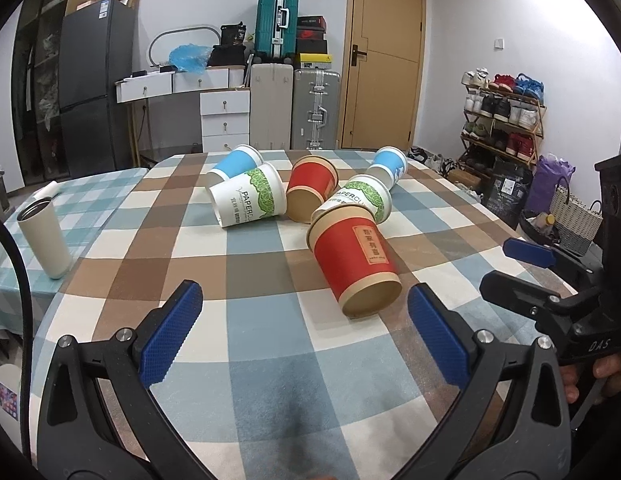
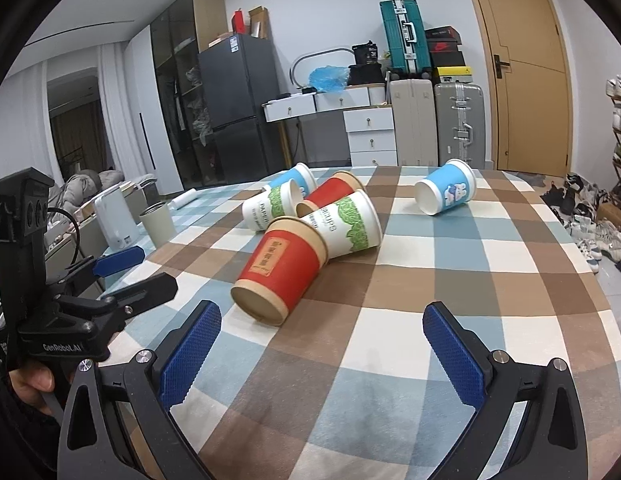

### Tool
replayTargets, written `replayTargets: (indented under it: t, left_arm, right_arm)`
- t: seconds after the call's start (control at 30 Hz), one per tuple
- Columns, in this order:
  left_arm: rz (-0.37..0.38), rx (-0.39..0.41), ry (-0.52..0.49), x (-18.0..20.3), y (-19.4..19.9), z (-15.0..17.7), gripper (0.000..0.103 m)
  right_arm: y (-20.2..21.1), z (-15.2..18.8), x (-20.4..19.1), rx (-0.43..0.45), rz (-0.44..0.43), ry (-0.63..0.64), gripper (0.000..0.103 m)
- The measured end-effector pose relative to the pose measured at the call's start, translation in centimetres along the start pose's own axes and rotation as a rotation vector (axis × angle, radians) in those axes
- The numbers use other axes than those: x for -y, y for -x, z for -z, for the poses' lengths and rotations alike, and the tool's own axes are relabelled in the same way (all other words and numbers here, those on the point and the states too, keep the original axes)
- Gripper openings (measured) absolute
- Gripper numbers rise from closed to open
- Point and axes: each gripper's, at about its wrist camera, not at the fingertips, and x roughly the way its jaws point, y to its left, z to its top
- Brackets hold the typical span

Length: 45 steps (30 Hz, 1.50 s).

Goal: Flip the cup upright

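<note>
Nothing flipped yet: six paper cups lying on their sides on the checked bench (image 1: pixel 250 360), nearest red cup (image 1: pixel 356 266) base-forward. Left gripper (image 1: pixel 304 316) and right gripper (image 2: pixel 320 338) hovering short, jaws wide open, empty.

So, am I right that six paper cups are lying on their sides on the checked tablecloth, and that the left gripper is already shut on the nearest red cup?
Not quite: the left gripper is open and holds nothing. The left wrist view shows its blue pads spread wide, with the nearest red cup lying beyond them, untouched. The rest stands: six paper cups lie on their sides on the checked tablecloth.
</note>
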Motion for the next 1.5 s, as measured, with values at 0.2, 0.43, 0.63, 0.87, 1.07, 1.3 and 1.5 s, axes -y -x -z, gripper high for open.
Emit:
replayTargets:
  t: [0.2,0.43,0.63,0.87,1.07,1.3,1.5]
  left_arm:
    - [0.016,-0.045,-0.005,1.3,-1.8,-0.6,0.102]
    - [0.038,-0.108,0.001,2.6,-4.8,-1.4,0.102]
    - [0.027,-0.163,-0.008,3.6,-7.4,-1.9,0.102]
    - [0.045,-0.23,0.036,3.8,-10.1,-2.0,0.087]
    - [0.079,-0.259,0.079,3.2,-10.8,-1.9,0.057]
    - [0.102,-0.238,0.097,3.3,-10.0,-1.8,0.054]
    - [0.098,-0.206,0.106,2.9,-7.9,-1.8,0.054]
  right_arm:
    - [0.3,-0.4,0.8,0.013,0.033,-0.009,0.103]
    - [0.7,-0.6,2.4,0.02,0.047,-0.06,0.103]
    - [0.4,-0.4,3.1,0.007,0.046,-0.085,0.103]
    - [0.3,-0.3,3.4,-0.002,0.036,-0.1,0.103]
    - [0.3,-0.3,3.2,-0.006,0.036,-0.093,0.103]
    - [0.2,-0.3,2.8,-0.006,0.042,-0.079,0.103]
    - [0.1,-0.2,2.8,-0.005,0.034,-0.08,0.103]
